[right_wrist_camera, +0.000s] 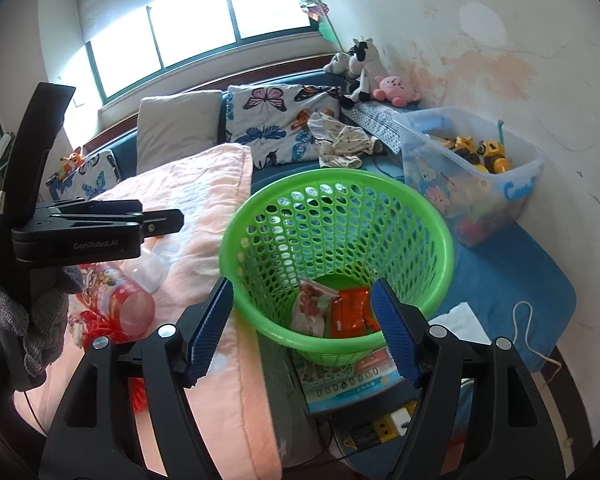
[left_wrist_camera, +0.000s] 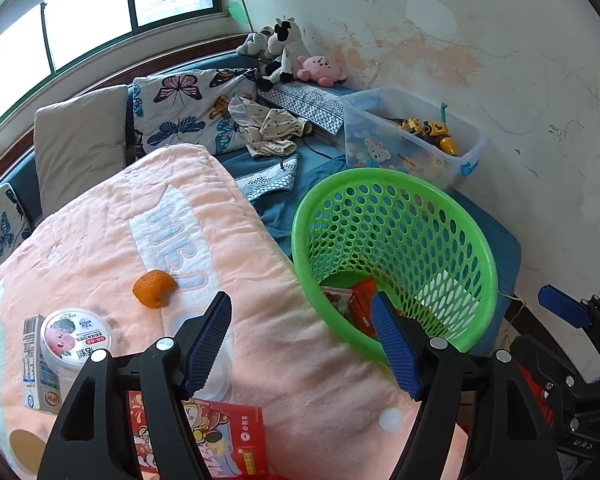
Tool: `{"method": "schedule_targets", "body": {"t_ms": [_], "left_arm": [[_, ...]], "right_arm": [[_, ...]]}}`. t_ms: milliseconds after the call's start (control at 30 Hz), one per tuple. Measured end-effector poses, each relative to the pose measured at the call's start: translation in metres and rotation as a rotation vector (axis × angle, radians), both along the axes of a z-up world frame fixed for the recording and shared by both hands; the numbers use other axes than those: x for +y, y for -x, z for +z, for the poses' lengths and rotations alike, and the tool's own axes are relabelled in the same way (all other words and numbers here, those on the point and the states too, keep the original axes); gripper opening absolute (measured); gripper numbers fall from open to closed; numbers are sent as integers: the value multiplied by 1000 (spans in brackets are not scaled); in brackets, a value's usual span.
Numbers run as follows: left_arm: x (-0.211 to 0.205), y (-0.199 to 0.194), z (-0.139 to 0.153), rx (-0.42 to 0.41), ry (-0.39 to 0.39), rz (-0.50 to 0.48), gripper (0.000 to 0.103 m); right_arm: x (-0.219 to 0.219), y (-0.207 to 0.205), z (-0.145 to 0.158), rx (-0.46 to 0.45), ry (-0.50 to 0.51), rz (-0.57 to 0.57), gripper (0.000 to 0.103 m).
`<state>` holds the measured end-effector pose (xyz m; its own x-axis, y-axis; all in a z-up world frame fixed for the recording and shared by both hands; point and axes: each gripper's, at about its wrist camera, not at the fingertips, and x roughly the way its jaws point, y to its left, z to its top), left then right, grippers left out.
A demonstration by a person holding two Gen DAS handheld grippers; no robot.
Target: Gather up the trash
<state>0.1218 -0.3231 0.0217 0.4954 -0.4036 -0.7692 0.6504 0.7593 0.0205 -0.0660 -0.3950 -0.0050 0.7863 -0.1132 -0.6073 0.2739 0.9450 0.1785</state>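
Note:
A green perforated basket [left_wrist_camera: 476,256] [right_wrist_camera: 236,248] stands beside the pink blanket [left_wrist_camera: 100,220]. Inside it lie an orange wrapper [right_wrist_camera: 350,312] [left_wrist_camera: 362,306] and a red-and-white packet [right_wrist_camera: 310,306]. On the blanket lie an orange peel [left_wrist_camera: 155,288], a round lidded cup [left_wrist_camera: 76,338], a small milk carton [left_wrist_camera: 36,364], a red packet [left_wrist_camera: 228,440] and a clear lid [left_wrist_camera: 220,376]. My left gripper [left_wrist_camera: 302,342] is open and empty above the blanket's edge. My right gripper [right_wrist_camera: 302,328] is open and empty just above the basket's near rim.
A clear toy box [left_wrist_camera: 416,136] [right_wrist_camera: 472,184] stands behind the basket by the wall. Butterfly pillows [left_wrist_camera: 188,108], crumpled clothes [left_wrist_camera: 268,128] and plush toys [left_wrist_camera: 284,48] lie at the back. A pink plastic bottle [right_wrist_camera: 128,300] lies on the blanket. A book and power strip [right_wrist_camera: 384,428] lie below the basket.

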Motion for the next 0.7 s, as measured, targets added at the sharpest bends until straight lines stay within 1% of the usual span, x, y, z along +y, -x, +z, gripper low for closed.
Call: {"method": "schedule_targets", "body": {"t_ms": [700], "left_arm": [[0, -4, -6, 19, 7, 6, 70]], "right_arm": [[-1, -1, -6, 21, -12, -22, 73]]}}
